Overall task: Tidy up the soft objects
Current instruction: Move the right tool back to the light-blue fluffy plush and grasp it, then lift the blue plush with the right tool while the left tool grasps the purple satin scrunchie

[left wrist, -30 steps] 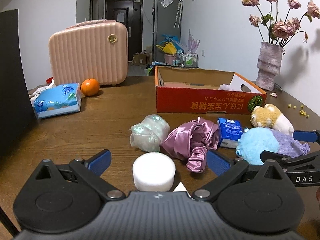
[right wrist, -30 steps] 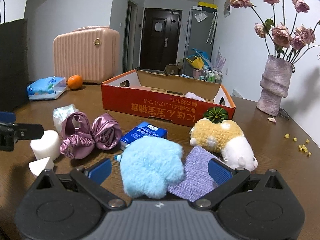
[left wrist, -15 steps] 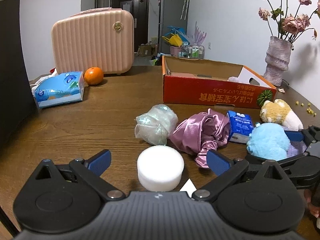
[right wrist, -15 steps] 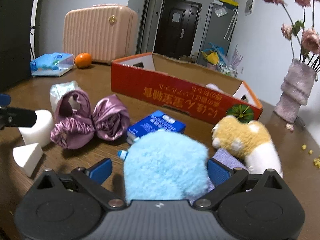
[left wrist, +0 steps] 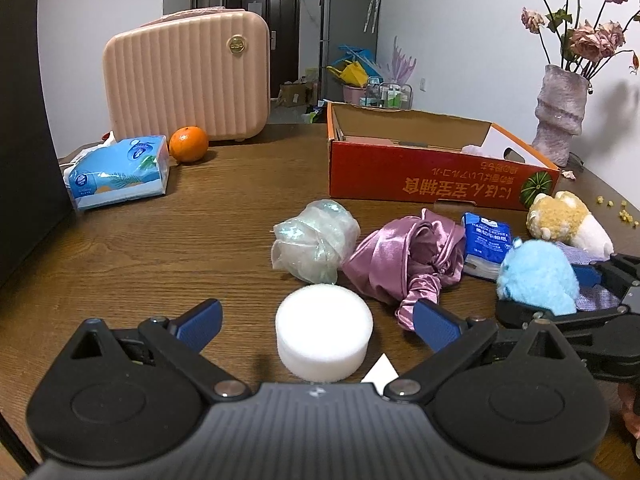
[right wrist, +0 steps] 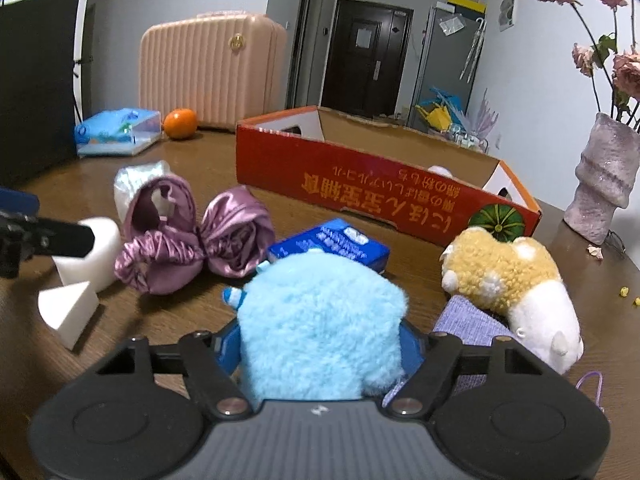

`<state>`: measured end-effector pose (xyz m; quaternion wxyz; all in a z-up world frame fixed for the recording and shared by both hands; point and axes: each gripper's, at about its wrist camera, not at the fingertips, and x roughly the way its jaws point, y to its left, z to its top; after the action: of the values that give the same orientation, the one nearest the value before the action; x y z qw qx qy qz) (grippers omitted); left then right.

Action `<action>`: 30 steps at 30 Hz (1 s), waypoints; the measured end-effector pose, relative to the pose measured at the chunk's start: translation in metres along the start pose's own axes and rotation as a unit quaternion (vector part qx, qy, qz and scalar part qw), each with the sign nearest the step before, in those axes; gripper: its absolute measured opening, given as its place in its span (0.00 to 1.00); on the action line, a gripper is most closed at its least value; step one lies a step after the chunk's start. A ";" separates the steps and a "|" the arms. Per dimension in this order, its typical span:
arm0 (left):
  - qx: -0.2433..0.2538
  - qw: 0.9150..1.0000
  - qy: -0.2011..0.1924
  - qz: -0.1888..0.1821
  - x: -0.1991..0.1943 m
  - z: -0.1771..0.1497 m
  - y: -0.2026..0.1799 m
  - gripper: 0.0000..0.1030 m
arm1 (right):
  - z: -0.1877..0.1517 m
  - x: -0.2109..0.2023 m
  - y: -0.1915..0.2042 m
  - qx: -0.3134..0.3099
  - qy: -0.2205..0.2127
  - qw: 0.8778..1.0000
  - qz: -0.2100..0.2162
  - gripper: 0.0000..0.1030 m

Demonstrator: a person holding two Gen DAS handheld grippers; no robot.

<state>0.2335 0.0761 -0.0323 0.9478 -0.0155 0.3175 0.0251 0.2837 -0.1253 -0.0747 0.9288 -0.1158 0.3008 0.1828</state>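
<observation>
A fluffy blue plush (right wrist: pixel 320 320) sits between the pads of my right gripper (right wrist: pixel 320 346); the jaws are closing and both pads press its sides. From the left wrist view the blue plush (left wrist: pixel 538 272) shows at the right, with the right gripper (left wrist: pixel 592 292) around it. My left gripper (left wrist: pixel 318 318) stands open around a white foam cylinder (left wrist: pixel 324 332) without touching it. A purple satin bonnet (left wrist: pixel 404 260), a crumpled plastic bundle (left wrist: pixel 316 240), a blue tissue pack (left wrist: pixel 486 240) and a yellow-and-white plush (right wrist: pixel 508 280) lie on the table. The red cardboard box (left wrist: pixel 420 176) stands open behind them.
A white foam wedge (right wrist: pixel 68 312) lies by the cylinder, and a lilac cloth (right wrist: pixel 468 320) under the plushes. A pink suitcase (left wrist: pixel 188 76), an orange (left wrist: pixel 189 144) and a large tissue pack (left wrist: pixel 120 172) sit back left. A vase (left wrist: pixel 560 116) stands back right, a dark panel (left wrist: pixel 24 140) at the left.
The right gripper came down and forward over the blue plush, and its jaws narrowed onto it. The left gripper barely moved.
</observation>
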 end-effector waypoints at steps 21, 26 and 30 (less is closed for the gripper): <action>0.057 0.997 -0.038 -0.033 -0.009 0.021 -0.041 1.00 | 0.009 -0.040 -0.053 0.109 -0.091 0.990 -0.010 0.71; 0.089 0.994 -0.043 -0.038 0.000 0.033 -0.062 1.00 | 0.008 -0.044 -0.060 0.119 -0.096 0.988 -0.016 0.71; 0.105 0.993 -0.041 -0.045 0.015 0.039 -0.077 1.00 | 0.006 -0.045 -0.068 0.128 -0.096 0.987 -0.024 0.71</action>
<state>0.2734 0.0018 -0.0096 0.9565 0.0705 0.2787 -0.0507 0.2807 -0.1967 -0.0359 0.9648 0.0153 0.2280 0.1304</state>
